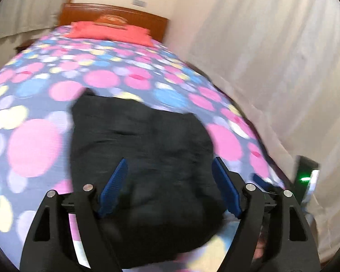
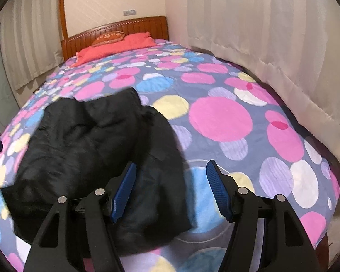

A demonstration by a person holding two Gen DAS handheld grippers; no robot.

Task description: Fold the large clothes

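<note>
A black garment (image 1: 142,149) lies in a folded, rumpled heap on the bed, near its foot. In the left wrist view my left gripper (image 1: 170,165) hovers over the garment with its blue pads (image 1: 115,181) spread wide and nothing pinched between them. The same black garment (image 2: 90,149) fills the left half of the right wrist view. There my right gripper (image 2: 171,170) stands open above the garment's right edge and the bedspread, holding nothing. The picture from the left wrist is blurred.
The bed carries a bedspread (image 2: 219,117) with pink, blue and yellow circles. Red pillows (image 2: 115,45) and a wooden headboard (image 2: 115,31) lie at the far end. Pale curtains (image 2: 272,34) hang along the right side. A device with a green light (image 1: 306,176) stands by the bed's right edge.
</note>
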